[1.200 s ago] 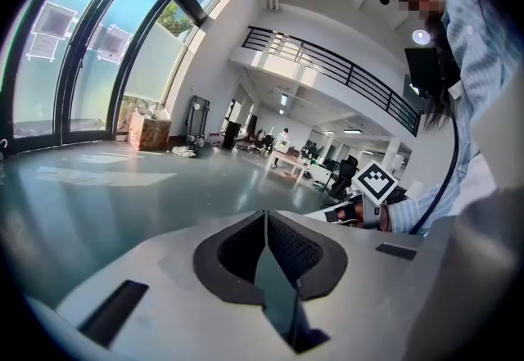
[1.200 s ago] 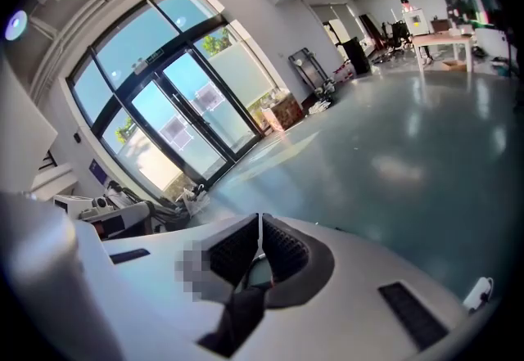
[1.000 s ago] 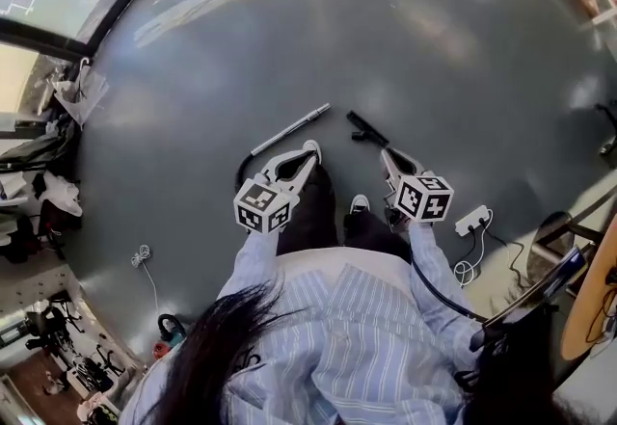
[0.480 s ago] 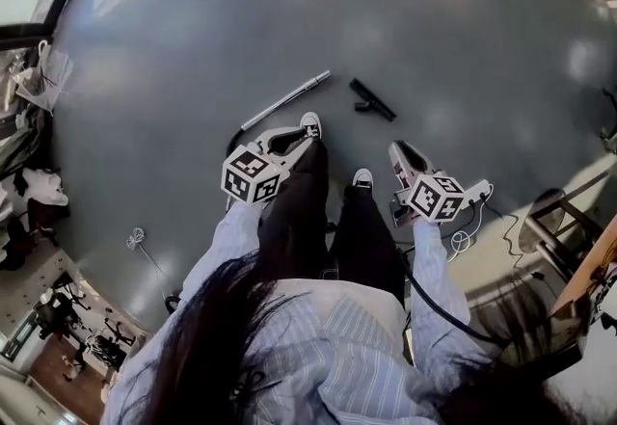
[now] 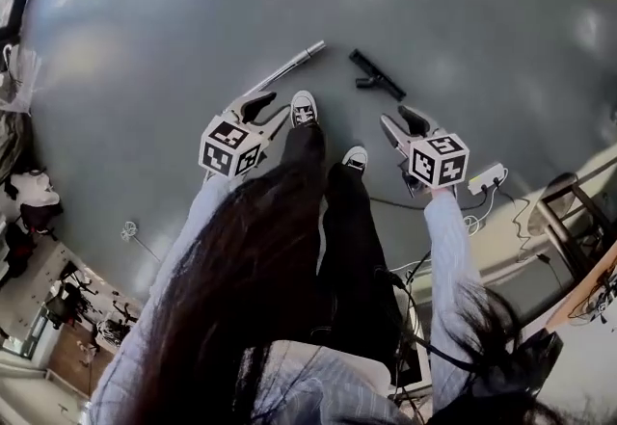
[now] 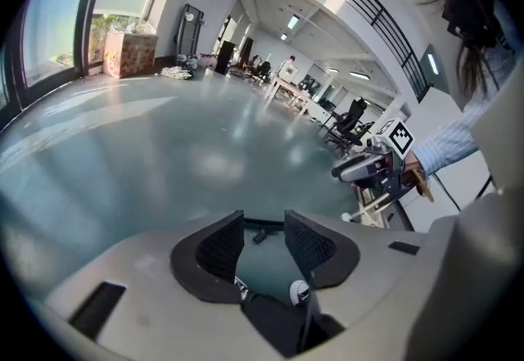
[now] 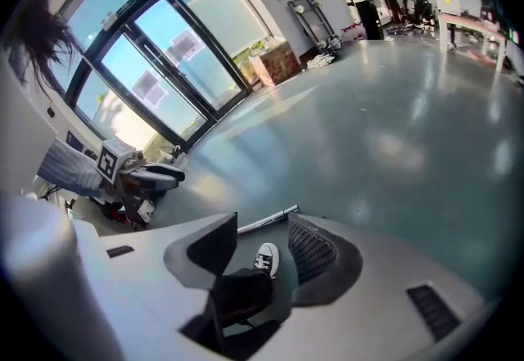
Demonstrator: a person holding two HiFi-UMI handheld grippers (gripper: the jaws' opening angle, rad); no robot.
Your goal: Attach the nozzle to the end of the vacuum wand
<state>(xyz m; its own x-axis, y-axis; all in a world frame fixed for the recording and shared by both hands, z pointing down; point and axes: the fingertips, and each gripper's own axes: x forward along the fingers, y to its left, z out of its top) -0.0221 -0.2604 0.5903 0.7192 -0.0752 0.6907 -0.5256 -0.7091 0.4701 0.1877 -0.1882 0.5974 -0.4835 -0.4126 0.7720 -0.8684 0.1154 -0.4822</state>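
Left claw [image 5: 262, 110], right claw [image 5: 400, 117] just opened, empty; slim metal wand [image 5: 289, 67], black nozzle [image 5: 378, 74] lie apart.

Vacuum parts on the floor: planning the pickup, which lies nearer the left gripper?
The long silver wand, ahead of the left gripper; the short black nozzle lies toward the right gripper. Both grippers' jaws have just been opening, empty.

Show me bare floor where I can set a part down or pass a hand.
Free: the broad floor beyond the wand and nozzle, and the stretch left of the wand. Crowded: between wand and nozzle near the shoes, and at right around the power strip.
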